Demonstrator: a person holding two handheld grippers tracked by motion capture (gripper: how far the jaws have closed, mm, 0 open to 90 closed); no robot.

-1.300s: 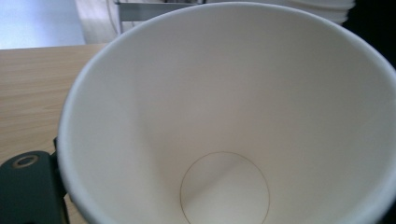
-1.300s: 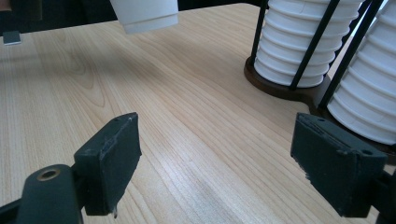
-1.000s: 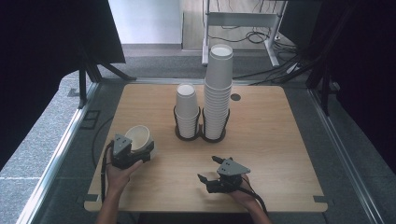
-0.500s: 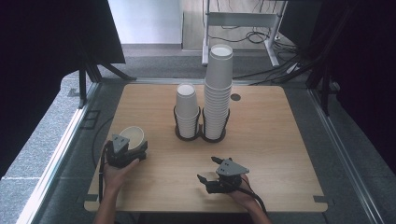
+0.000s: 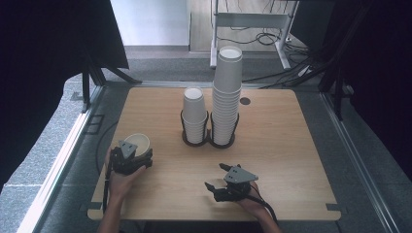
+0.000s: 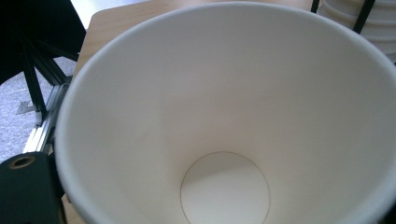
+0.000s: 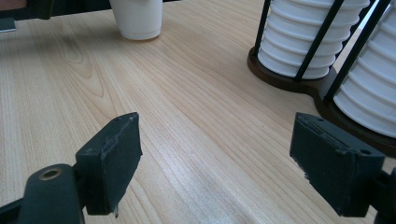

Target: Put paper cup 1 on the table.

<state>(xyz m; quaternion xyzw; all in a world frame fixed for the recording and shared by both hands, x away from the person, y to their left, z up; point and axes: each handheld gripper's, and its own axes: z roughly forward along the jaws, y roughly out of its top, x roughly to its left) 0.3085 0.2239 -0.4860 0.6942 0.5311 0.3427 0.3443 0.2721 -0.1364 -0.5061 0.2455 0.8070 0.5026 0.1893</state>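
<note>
now, left gripper jaws around a paper cup, just loosened, right gripper spread empty, cup stacks ahead

overhead view, two close tabletop views

Black claws — grey three-cornered top plates (trailing black cables).
</note>
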